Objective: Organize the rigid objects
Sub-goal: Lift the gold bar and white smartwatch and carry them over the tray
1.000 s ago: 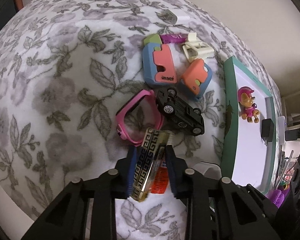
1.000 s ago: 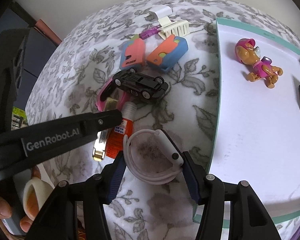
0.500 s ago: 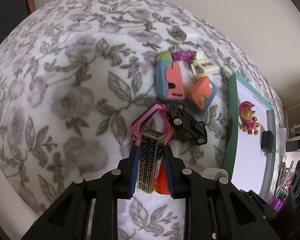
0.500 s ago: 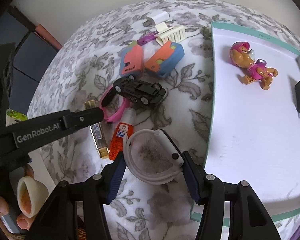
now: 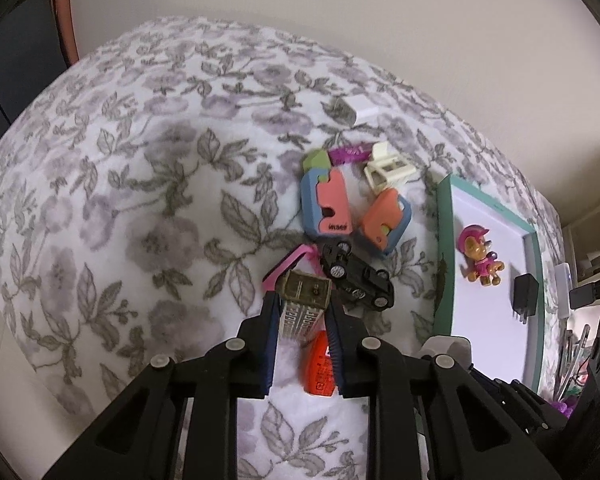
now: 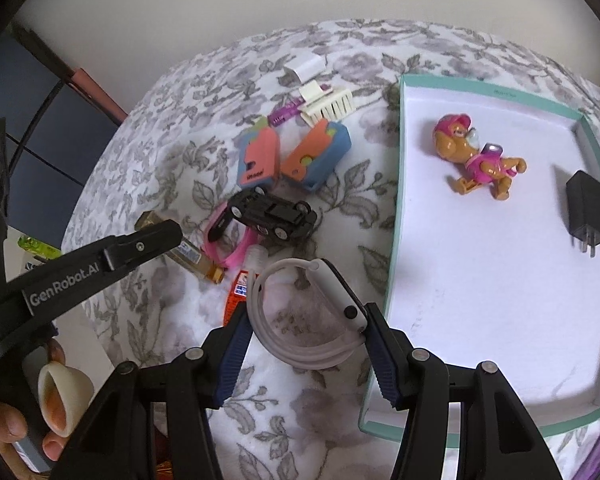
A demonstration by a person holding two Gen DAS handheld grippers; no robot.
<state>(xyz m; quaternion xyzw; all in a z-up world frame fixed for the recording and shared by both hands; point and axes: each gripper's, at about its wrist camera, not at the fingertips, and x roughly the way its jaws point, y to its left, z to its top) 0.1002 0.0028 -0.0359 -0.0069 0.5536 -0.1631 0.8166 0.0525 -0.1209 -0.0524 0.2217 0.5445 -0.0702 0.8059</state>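
Note:
My left gripper (image 5: 303, 312) is shut on a gold patterned lighter (image 5: 305, 300) and holds it raised above the floral cloth; it also shows in the right wrist view (image 6: 188, 256). My right gripper (image 6: 306, 328) is shut on a white smartwatch (image 6: 312, 312), just left of the teal-rimmed white tray (image 6: 392, 240). In the tray lie a toy pup (image 6: 476, 160) and a black charger (image 6: 586, 212). On the cloth lie a black toy car (image 6: 272, 214), a pink band (image 6: 228, 244) and an orange tube (image 5: 318, 364).
Two orange-and-blue cases (image 6: 260, 158) (image 6: 316, 156), a cream comb clip (image 6: 326, 104), a purple piece (image 6: 282, 116) and a white adapter (image 6: 304, 68) lie further back. The tray also shows in the left wrist view (image 5: 444, 248). A wall stands behind.
My left gripper has lifted the gold lighter off the cloth and tilted it up. The right gripper still holds the watch in about the same place.

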